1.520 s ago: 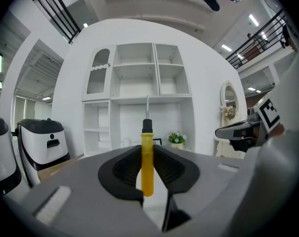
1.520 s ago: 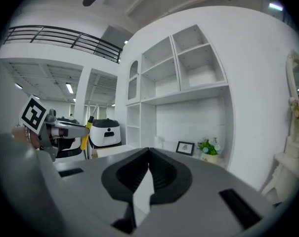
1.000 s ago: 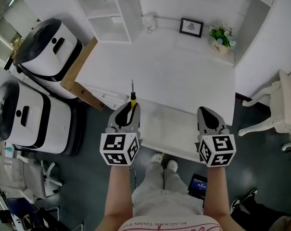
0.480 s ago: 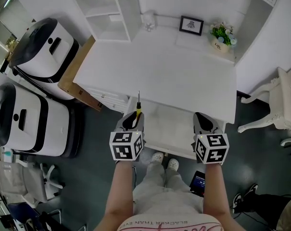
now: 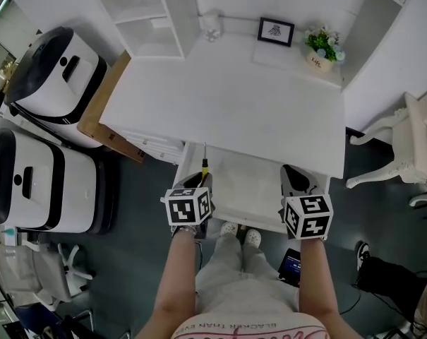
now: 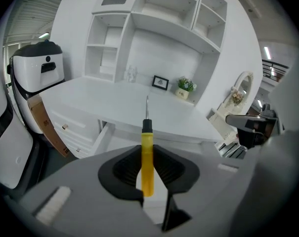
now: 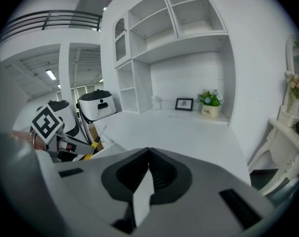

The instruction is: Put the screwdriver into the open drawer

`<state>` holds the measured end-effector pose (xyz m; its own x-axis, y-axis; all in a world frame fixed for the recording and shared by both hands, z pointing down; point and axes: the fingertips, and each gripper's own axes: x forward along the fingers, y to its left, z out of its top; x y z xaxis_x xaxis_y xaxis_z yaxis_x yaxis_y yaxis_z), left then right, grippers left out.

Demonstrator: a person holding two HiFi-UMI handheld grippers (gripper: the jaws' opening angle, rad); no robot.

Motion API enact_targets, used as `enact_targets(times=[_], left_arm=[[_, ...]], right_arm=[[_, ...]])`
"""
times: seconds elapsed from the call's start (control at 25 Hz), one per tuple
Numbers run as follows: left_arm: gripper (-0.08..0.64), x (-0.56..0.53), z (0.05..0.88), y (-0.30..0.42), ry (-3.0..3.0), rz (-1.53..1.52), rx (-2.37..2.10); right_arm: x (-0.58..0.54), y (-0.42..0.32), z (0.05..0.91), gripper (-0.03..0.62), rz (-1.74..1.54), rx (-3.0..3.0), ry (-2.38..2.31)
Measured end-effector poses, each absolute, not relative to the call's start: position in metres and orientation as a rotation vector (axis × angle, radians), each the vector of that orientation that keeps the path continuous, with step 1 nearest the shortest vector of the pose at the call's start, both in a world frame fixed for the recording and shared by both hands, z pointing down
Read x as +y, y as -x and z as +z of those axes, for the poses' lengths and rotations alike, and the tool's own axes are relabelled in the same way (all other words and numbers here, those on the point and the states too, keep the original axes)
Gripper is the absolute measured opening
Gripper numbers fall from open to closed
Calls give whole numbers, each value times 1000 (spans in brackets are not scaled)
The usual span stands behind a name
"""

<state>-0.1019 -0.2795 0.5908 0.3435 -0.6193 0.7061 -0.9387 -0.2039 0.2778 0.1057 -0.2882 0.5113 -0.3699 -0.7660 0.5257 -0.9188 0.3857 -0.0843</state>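
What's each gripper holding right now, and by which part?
The left gripper clamps the screwdriver by its yellow handle; the right gripper holds nothing, jaws shut.

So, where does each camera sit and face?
Head view: on the person's head, steeply down at desk and open drawer; forearms, legs, left gripper, right gripper show.
Left gripper view: on left gripper, along fingers gripping the screwdriver, toward desk.
Right gripper view: on right gripper, over shut fingers, toward desk.
All three share the picture frame.
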Motion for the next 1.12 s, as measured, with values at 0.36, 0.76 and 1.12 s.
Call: enact_targets(times=[0.36,0.76,1.12], left_arm=[[81,-283,635,95,-1822,694,-1220],[81,-288,684,98,-1591,724,-1130],[81,-299,720,91,-1513,731,-1072]], right_arm=[[-302,-100,515,8,506,-2217,-1463],[-316,-100,519,8,500,-2168,-1461],[-327,-101,529,8,502,-2119,-1449]])
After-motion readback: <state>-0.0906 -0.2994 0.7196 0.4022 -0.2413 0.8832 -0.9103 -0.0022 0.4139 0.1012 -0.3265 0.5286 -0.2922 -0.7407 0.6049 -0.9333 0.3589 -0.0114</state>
